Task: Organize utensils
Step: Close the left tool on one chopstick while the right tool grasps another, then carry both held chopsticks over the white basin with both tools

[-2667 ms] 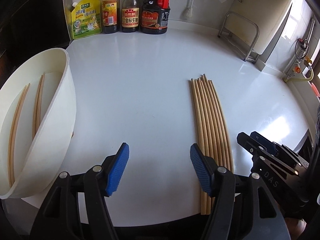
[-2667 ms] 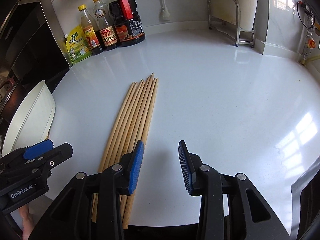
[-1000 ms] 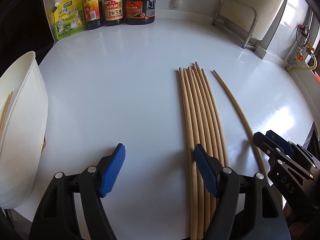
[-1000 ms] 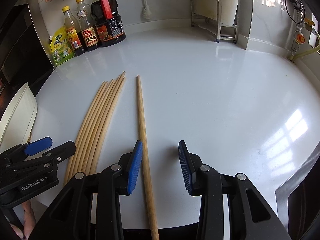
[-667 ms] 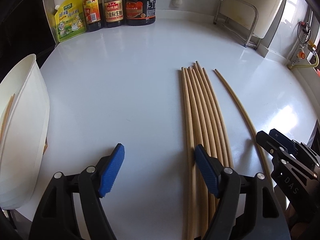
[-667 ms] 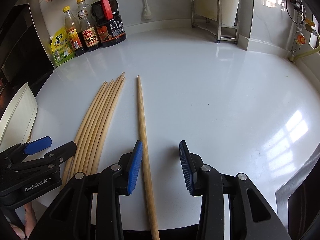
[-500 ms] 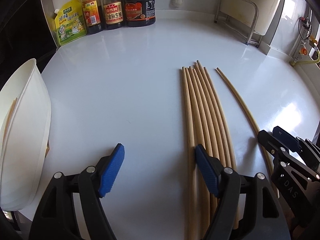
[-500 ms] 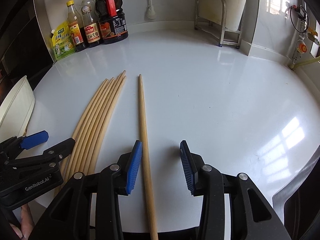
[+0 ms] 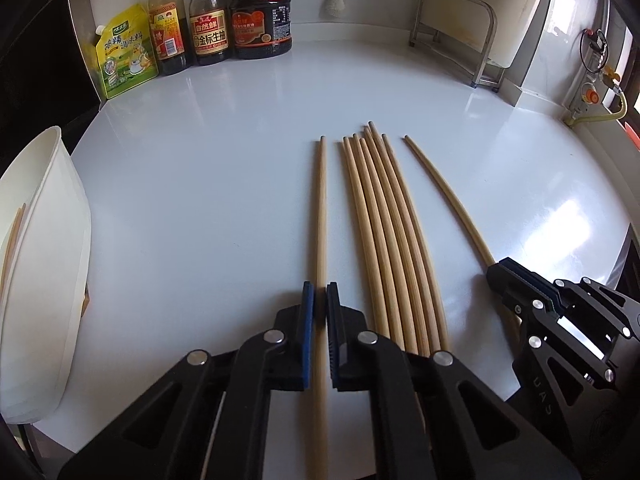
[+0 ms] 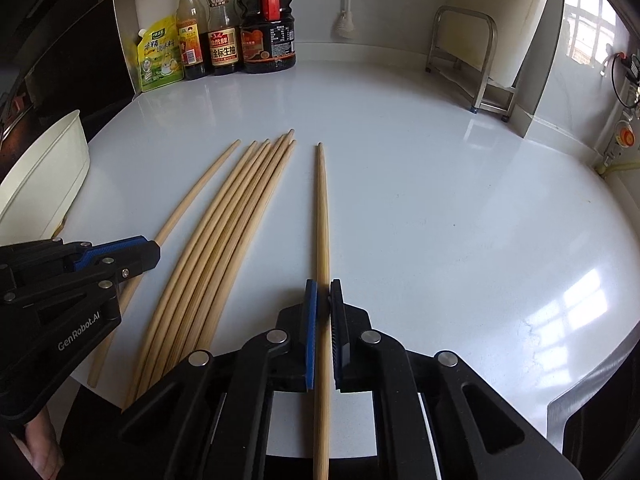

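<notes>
1. Each chopstick is pinched near its thick end, so most of its length sticks out ahead of the pads. Lifted from here, the long free end could swing down or pivot between the pads, since the hold is narrow and well off the middle.
2. The left tool (image 9: 320, 300) sits just beside the bundle of chopsticks (image 9: 384, 240) on the white desk (image 9: 200, 200). A sideways drift on the lift could nudge the nearest one and roll the bundle apart.
3. The white container (image 9: 44, 272) stands at the desk's left edge, with chopsticks already inside. A long stick carried in at a slant could catch its rim or tip it; how steadily it stands is hard to judge from this angle.
4. The left tool is closed on the left chopstick (image 9: 321, 208), which lies apart from the bundle, on its left.
5. The right tool (image 10: 323, 300) is closed on the right chopstick (image 10: 322, 208), which lies apart on the bundle's right. Both sticks appear to lie flat on the desk.
</notes>
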### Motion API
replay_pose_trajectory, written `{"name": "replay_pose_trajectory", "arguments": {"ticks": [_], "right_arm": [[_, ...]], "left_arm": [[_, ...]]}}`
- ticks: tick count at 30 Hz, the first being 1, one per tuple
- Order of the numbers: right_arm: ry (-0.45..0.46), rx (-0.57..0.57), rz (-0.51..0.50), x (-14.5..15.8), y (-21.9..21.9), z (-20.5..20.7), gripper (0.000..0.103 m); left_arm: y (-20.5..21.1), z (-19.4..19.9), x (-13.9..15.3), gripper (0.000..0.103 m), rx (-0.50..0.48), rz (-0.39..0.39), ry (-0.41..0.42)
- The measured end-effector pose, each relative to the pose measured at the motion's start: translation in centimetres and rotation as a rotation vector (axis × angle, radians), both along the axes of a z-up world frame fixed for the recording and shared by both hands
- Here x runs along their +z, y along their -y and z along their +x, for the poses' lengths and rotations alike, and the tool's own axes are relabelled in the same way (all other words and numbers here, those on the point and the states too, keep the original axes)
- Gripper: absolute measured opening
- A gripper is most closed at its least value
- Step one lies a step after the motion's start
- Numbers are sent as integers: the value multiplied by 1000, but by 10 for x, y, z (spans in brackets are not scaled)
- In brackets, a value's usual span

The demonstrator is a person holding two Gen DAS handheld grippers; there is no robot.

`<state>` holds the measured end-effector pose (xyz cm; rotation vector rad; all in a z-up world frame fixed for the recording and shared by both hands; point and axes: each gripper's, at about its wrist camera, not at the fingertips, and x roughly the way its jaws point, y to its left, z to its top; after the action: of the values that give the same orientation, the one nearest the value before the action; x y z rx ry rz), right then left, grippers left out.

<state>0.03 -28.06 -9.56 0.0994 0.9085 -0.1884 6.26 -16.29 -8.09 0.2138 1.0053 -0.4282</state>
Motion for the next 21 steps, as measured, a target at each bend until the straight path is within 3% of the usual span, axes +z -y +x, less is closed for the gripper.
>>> {"name": "replay_pose_trajectory", "arguments": {"ticks": [3,10,21], "right_arm": [[14,-22,91,2,9,-4,6],[66,-41,163,17,10,-15,6],[184,63,217,74,-38,-5,6]], "left_arm": [[-6,-1,0,7,8,-13,-19],[-29,-11,15,7,33,-68,-32],[-84,-25,103,7,70,-214,124]]}}
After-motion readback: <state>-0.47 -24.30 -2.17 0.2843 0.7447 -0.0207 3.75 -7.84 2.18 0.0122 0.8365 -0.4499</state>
